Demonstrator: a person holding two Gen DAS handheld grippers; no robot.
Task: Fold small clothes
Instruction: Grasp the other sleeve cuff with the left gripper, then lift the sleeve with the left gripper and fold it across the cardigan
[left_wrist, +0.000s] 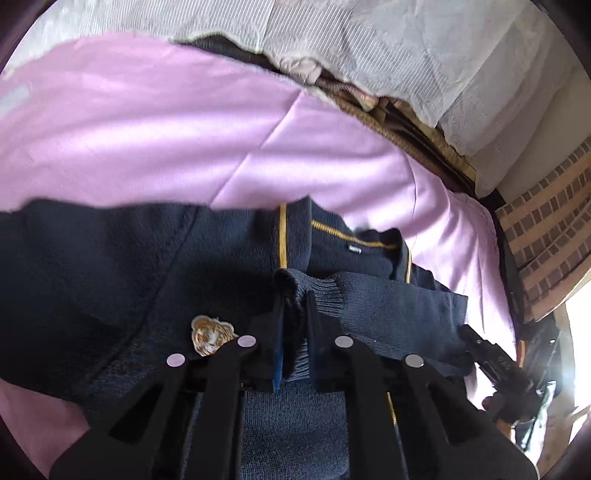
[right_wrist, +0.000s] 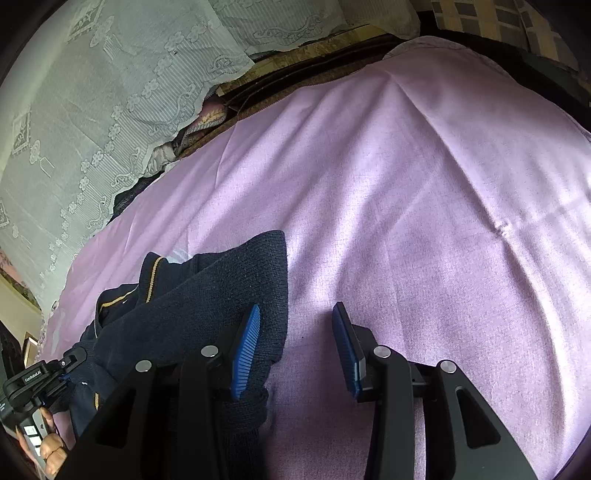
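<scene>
A small navy knit sweater (left_wrist: 110, 266) with yellow trim and a tiger patch (left_wrist: 210, 334) lies on a pink sheet (left_wrist: 184, 129). My left gripper (left_wrist: 293, 295) is shut on a ribbed cuff (left_wrist: 295, 284) of the sweater and holds it over the body. In the right wrist view the sweater (right_wrist: 207, 302) lies at lower left on the sheet (right_wrist: 406, 203). My right gripper (right_wrist: 295, 332) is open, low over the sheet; its left finger (right_wrist: 245, 350) lies against the sweater's folded edge and its right finger (right_wrist: 347, 350) is over bare sheet.
A white lace curtain (right_wrist: 92, 110) hangs along the far side of the bed, with dark bedding and a zipper (right_wrist: 199, 129) under its edge. A patterned brick-like wall (left_wrist: 546, 221) is at the right. The other hand and gripper handle (right_wrist: 33, 398) show at lower left.
</scene>
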